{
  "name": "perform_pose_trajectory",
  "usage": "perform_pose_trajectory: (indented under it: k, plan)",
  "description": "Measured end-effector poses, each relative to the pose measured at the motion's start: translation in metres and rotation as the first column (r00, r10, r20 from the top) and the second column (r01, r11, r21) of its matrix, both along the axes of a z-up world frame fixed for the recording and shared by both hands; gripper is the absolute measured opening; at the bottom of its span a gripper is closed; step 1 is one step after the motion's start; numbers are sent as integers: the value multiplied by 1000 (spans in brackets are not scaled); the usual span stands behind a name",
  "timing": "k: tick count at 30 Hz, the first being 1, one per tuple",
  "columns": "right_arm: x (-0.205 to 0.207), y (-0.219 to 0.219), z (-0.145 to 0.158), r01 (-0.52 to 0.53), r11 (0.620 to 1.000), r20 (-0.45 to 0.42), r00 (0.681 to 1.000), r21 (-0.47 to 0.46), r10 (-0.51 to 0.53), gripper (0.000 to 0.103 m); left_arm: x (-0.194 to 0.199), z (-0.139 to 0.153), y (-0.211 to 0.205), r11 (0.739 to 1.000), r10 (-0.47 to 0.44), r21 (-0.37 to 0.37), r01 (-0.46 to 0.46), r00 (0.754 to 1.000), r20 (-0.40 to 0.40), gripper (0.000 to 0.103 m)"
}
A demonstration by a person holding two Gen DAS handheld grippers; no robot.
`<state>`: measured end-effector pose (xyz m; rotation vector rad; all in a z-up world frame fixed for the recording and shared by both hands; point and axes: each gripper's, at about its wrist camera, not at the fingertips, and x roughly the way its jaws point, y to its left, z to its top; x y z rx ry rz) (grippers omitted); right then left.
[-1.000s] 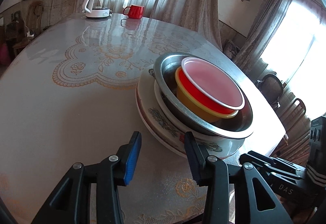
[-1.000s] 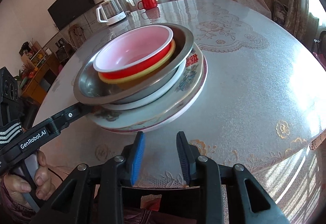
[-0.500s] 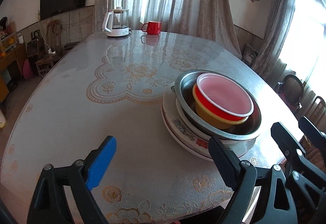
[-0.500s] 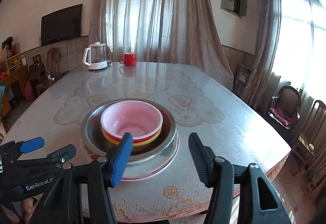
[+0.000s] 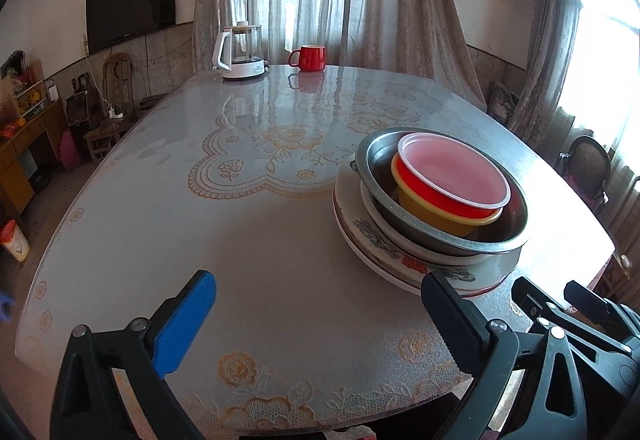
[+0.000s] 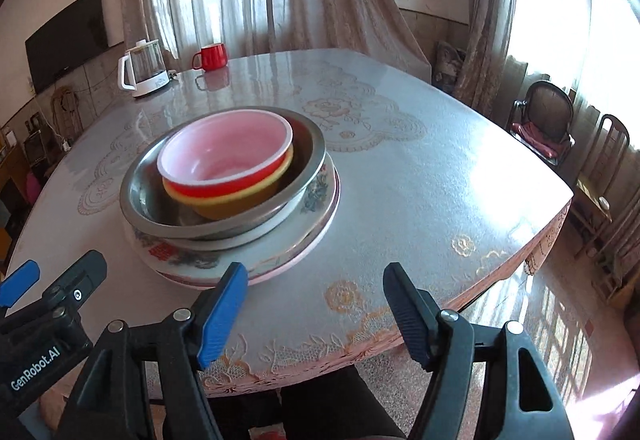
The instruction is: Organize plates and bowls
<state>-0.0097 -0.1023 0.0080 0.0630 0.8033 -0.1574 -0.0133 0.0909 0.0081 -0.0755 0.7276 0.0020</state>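
The red bowl (image 5: 452,180) sits in a yellow bowl (image 5: 440,216), inside a steel basin (image 5: 508,236) on stacked plates (image 5: 360,240). The left gripper (image 5: 316,304) and right gripper (image 6: 312,296) hover just short of the plates, angled down. Both have just been opening and stand wide, with nothing between the jaws.

daylight via curtained windows | right-side glare | fisheye edges | right-wrist view slightly blurred
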Motion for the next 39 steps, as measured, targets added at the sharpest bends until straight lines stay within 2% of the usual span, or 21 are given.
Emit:
perform_pose_trajectory:
  k: [14, 23, 39]
  plan:
    - [-1, -1, -8, 48, 999, -19, 999, -7, -48, 71, -3, -4, -1, 999, 23, 24, -23, 999, 33, 103]
    - [-2, 9, -5, 24, 999, 2, 1000, -29, -24, 71, -4, -3, 0, 1000, 21, 17, -22, 999, 46, 103]
    - [-1, 5, -5, 27, 1000, 4, 1000, -7, -27, 72, -5, 1, -6, 1000, 1, 25, -2, 999, 47, 103]
